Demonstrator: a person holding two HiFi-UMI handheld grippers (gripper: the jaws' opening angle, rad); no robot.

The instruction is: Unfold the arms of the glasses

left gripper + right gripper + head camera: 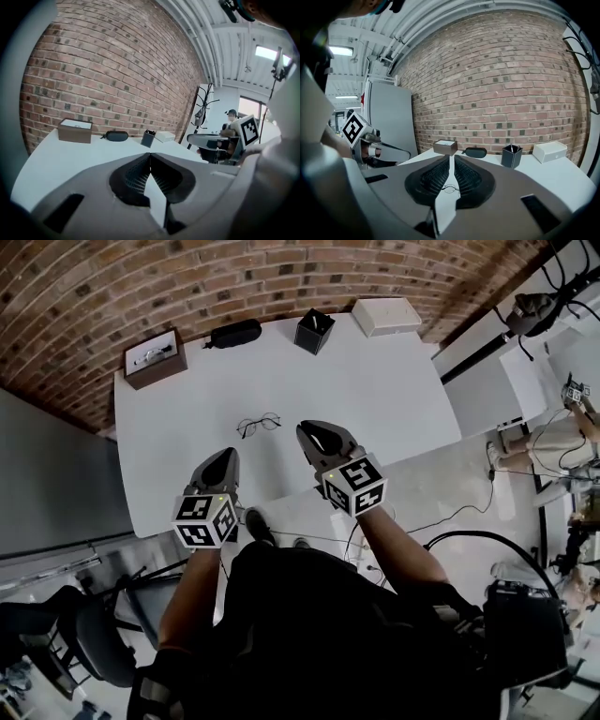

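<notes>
Thin, round-lensed wire glasses point(260, 425) lie on the white surface point(375, 381). Nearer the person than the glasses, the left gripper point(228, 457) and right gripper point(309, 431) tilt slightly downward. The left fingers are closed and the right fingers nearly touching; both are empty.

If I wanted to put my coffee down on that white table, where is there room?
The right half of the table is bare, from the glasses across to its right edge. So is the left stretch between the brown box and the near edge. The far edge is crowded: brown box, black case, pen holder, white box.
</notes>
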